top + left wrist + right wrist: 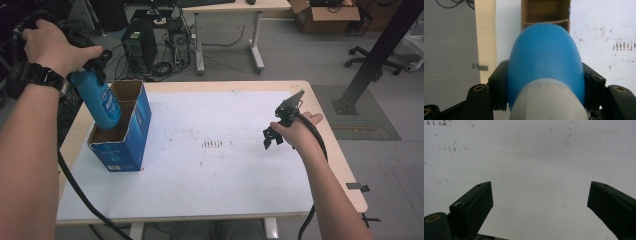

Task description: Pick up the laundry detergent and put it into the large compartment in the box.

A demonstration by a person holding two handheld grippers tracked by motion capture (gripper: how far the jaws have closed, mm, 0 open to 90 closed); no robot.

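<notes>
Blue bottle (100, 100) sits tight in the left tongs (545, 82), which squeeze it on both sides just above its white cap, with its round bottom dipping into the front part of the open blue box (131, 131) right below them. It looks smooth, hard and slippery, so holding it at the narrow end by the cap seems best. The right tongs (540, 202) are wide open and hold nothing, low over the white counter (225, 175).

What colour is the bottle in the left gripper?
Blue bottle, whitish at the cap end; clearest in the left gripper view.
</notes>
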